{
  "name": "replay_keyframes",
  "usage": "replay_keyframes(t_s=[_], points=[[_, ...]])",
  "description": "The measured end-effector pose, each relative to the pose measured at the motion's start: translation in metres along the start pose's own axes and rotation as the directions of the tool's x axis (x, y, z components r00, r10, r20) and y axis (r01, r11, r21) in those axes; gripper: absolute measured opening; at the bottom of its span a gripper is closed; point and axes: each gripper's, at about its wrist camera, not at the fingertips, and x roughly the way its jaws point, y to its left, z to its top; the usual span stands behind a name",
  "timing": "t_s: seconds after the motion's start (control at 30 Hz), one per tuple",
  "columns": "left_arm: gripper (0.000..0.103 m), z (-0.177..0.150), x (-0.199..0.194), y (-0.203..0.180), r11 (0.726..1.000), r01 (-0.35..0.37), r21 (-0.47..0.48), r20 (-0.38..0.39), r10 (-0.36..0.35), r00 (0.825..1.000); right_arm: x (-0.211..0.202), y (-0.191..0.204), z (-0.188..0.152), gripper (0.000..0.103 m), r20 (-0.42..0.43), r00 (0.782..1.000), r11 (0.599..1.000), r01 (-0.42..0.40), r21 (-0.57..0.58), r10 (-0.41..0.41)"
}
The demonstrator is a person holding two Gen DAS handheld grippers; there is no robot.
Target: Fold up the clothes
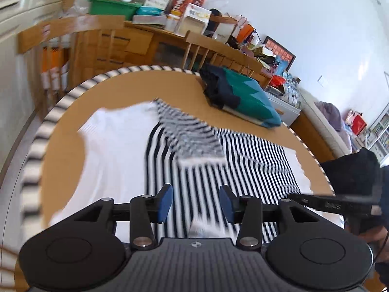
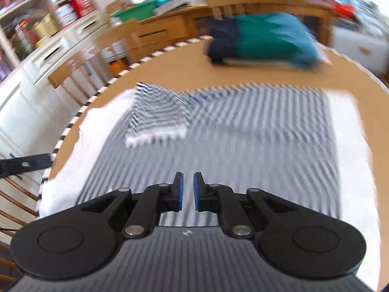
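Round tan table [image 1: 136,85] with striped edging, wooden chairs [image 1: 73,31] behind. Spread flat across it, a navy-and-white striped shirt [image 1: 243,160], white at both ends, one sleeve [image 1: 192,136] folded inward. Farther back, folded teal-and-navy clothes [image 1: 243,97]. Left gripper [image 1: 196,203] above the shirt, jaws wide apart, empty. Right gripper [image 2: 188,191] likewise above stripes, jaws narrowly parted, holding nothing.

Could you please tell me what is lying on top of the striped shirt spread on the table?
One folded-over sleeve lies across the striped shirt. Whatever is beneath that flap is covered. The round table shows around it.
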Motion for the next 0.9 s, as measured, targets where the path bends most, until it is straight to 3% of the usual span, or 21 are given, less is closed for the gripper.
replay_keyframes(t_s=[0.1, 0.27, 0.47, 0.57, 0.63, 0.77, 0.9], points=[[0.051, -0.034, -0.029, 0.016, 0.995, 0.0, -0.096, -0.035, -0.003, 0.999, -0.044, -0.032, -0.05, 0.025, 0.021, 0.998, 0.98, 0.059, 0.189, -0.064], [0.051, -0.089, -0.045, 0.028, 0.965, -0.01, -0.263, -0.109, -0.019, 0.994, -0.102, -0.079, -0.121, 0.027, 0.063, 0.984, 0.879, 0.118, 0.462, -0.165], [0.051, -0.13, -0.05, 0.02, 0.925, -0.062, -0.375, -0.117, 0.019, 0.993, -0.128, -0.119, -0.157, 0.031, 0.085, 0.974, 0.82, 0.13, 0.558, -0.212], [0.051, -0.142, -0.048, 0.019, 0.877, -0.081, -0.474, -0.09, 0.044, 0.995, -0.129, -0.137, -0.161, 0.031, 0.097, 0.974, 0.798, 0.107, 0.594, -0.203], [0.05, -0.15, -0.045, 0.019, 0.829, -0.097, -0.551, -0.076, 0.066, 0.995, -0.129, -0.151, -0.165, 0.031, 0.105, 0.977, 0.769, 0.076, 0.635, -0.184], [0.05, -0.163, -0.041, 0.019, 0.74, -0.106, -0.664, -0.05, 0.098, 0.994, -0.125, -0.18, -0.174, 0.033, 0.14, 0.979, 0.668, -0.006, 0.744, -0.147], [0.05, -0.17, -0.037, 0.021, 0.668, -0.097, -0.738, -0.019, 0.124, 0.992, -0.114, -0.205, -0.18, 0.034, 0.125, 0.982, 0.57, -0.024, 0.821, -0.139]])
